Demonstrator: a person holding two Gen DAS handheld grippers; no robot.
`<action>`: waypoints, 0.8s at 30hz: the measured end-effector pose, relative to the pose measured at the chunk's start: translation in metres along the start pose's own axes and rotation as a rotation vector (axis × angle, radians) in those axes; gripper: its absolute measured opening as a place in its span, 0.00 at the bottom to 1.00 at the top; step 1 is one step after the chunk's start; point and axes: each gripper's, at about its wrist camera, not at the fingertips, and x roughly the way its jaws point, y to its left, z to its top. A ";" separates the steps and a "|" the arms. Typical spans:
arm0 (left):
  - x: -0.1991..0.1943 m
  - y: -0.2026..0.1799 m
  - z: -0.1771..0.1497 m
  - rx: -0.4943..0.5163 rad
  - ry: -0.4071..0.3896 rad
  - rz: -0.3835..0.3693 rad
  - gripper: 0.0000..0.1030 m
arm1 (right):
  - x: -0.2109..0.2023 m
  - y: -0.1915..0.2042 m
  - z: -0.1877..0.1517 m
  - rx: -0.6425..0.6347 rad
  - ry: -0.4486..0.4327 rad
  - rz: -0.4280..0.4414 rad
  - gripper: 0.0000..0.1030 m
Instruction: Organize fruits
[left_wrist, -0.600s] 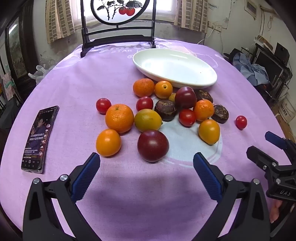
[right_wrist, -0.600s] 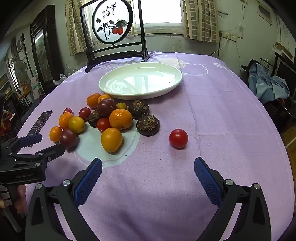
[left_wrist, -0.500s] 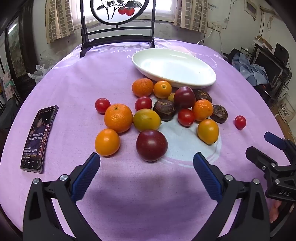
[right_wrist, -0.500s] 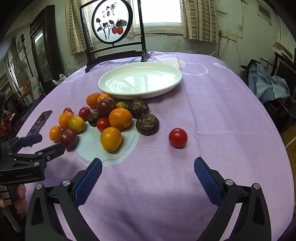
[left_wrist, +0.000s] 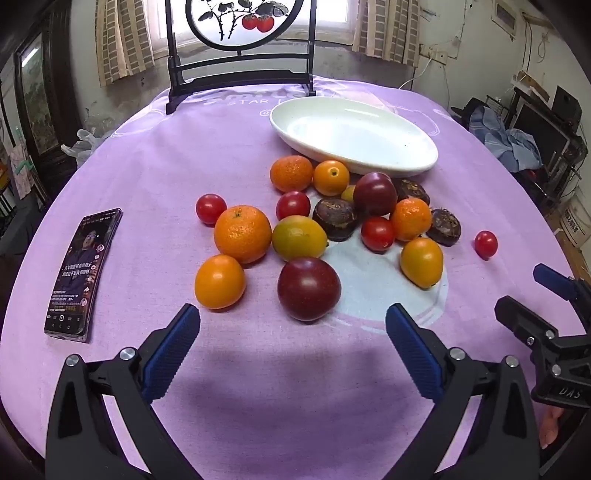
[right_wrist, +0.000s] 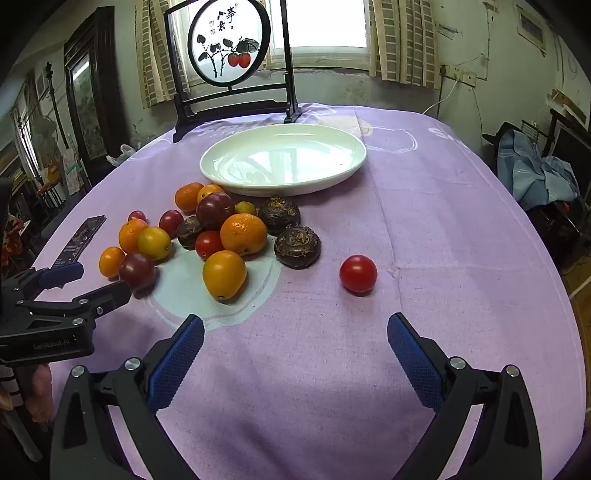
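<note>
Several fruits lie in a loose cluster on the purple tablecloth in front of an empty white oval plate (left_wrist: 354, 136) (right_wrist: 284, 158). The nearest to my left gripper (left_wrist: 291, 325) is a dark purple plum (left_wrist: 308, 288), just beyond its open, empty fingers. An orange (left_wrist: 242, 232), a yellow-green fruit (left_wrist: 299, 238) and an orange tomato (left_wrist: 219, 281) lie close by. My right gripper (right_wrist: 295, 332) is open and empty, short of a lone red cherry tomato (right_wrist: 358, 274) and an orange oval fruit (right_wrist: 224, 274). Each gripper shows in the other's view.
A phone (left_wrist: 79, 273) with a lit screen lies at the left of the table. A dark wooden stand with a round painted panel (right_wrist: 229, 48) is behind the plate. Dark rough fruits (right_wrist: 297, 246) sit at the cluster's right side. Room clutter surrounds the table.
Both views have shifted only slightly; the left gripper has edged a little closer to the plum. Both grippers stay open and no fruit has moved.
</note>
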 end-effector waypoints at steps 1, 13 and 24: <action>0.000 0.000 0.000 0.000 0.001 -0.001 0.96 | 0.001 0.000 0.000 0.001 0.001 0.002 0.97; 0.005 -0.001 -0.001 -0.004 0.019 -0.011 0.96 | 0.004 0.000 -0.003 0.000 0.010 0.003 0.97; 0.005 -0.005 -0.003 0.004 0.016 -0.017 0.96 | 0.005 0.001 -0.005 0.000 0.011 0.010 0.97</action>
